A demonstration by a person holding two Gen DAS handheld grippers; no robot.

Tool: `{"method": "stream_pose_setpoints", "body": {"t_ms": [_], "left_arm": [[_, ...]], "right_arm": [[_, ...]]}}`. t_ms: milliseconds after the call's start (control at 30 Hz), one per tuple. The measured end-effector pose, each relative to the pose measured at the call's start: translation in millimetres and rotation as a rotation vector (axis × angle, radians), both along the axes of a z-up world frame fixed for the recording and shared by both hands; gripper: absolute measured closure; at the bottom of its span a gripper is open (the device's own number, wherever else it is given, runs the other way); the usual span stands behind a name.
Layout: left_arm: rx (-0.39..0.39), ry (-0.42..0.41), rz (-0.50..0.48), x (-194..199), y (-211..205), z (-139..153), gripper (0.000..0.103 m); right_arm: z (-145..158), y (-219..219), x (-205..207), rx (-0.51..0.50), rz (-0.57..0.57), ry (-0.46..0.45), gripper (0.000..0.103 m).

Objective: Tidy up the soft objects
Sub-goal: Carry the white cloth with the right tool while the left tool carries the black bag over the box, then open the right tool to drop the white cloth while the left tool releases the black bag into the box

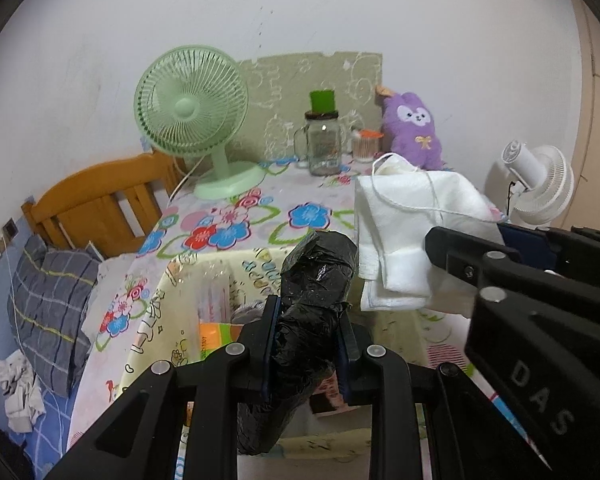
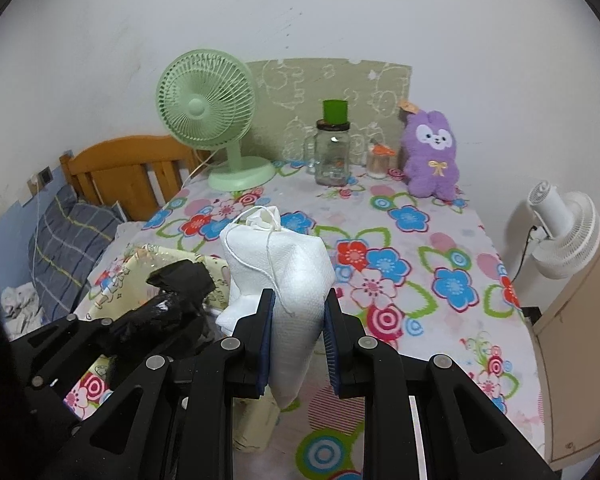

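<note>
My left gripper (image 1: 307, 314) is shut on a crumpled black plastic roll (image 1: 312, 304), held above an open cream cartoon-print storage box (image 1: 156, 320). The same black plastic roll (image 2: 168, 308) shows at the lower left of the right wrist view, in the left gripper (image 2: 168, 320). My right gripper (image 2: 298, 308) is shut on a white drawstring cloth bag (image 2: 284, 276), held upright over the flowered table. In the left wrist view the white cloth bag (image 1: 404, 224) hangs at the right, with the right gripper (image 1: 452, 264) clamped on it. A purple plush toy (image 2: 432, 156) sits at the back of the table.
A flowered tablecloth (image 2: 420, 280) covers the table. At the back stand a green desk fan (image 2: 208, 120), a glass jar with a green cup on top (image 2: 332, 152) and a small jar (image 2: 378, 162). A white fan (image 2: 564, 232) stands right; a wooden bed frame (image 2: 128, 168) lies left.
</note>
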State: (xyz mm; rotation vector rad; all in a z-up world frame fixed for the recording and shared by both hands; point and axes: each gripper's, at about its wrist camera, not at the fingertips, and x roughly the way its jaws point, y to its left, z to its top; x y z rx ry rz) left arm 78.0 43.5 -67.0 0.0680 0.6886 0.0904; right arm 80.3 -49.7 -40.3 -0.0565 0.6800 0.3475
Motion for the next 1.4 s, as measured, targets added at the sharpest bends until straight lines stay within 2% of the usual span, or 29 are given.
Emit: {"method": "stream_pose_setpoints", "body": {"t_ms": [233,433,533,600,667,800,900,967,1033,1133,1400], "left_arm": [[-0.017,0.029,0.032,9,18,-13,0.075],[-0.035,0.055,0.076,13,32,-21,0.051],[-0.036,0.067,0.062,12,36,-23,0.04],[-0.023,0.06,0.045,8,38,-23,0.036],[-0.012,0.054,0.039,7,38,-23,0.029],[-0.002,0.068,0.018,2,40,-24,0.025],[0.003,0.065,0.01,-1,40,-22,0.021],[0.004,0.06,0.003,-3,39,-20,0.02],[-0.005,0.058,0.0,-3,39,-19,0.02],[-0.007,0.053,0.004,-4,40,-17,0.02],[-0.004,0.036,0.001,-8,35,-10,0.02]], "right_arm": [[-12,20,9,-0.005,0.049,0.036,0.079],[-21,37,14,-0.021,0.085,0.055,0.078],[-24,43,17,-0.022,0.102,0.063,0.078],[-27,47,19,-0.015,0.113,0.071,0.078],[-30,49,21,-0.004,0.124,0.083,0.078],[-37,54,27,0.02,0.145,0.119,0.076],[-42,58,28,0.029,0.16,0.13,0.069],[-44,62,27,0.02,0.168,0.13,0.06],[-43,65,26,0.01,0.175,0.122,0.042],[-41,66,22,-0.005,0.195,0.102,0.029],[-29,58,12,-0.037,0.171,0.044,0.014]]}}
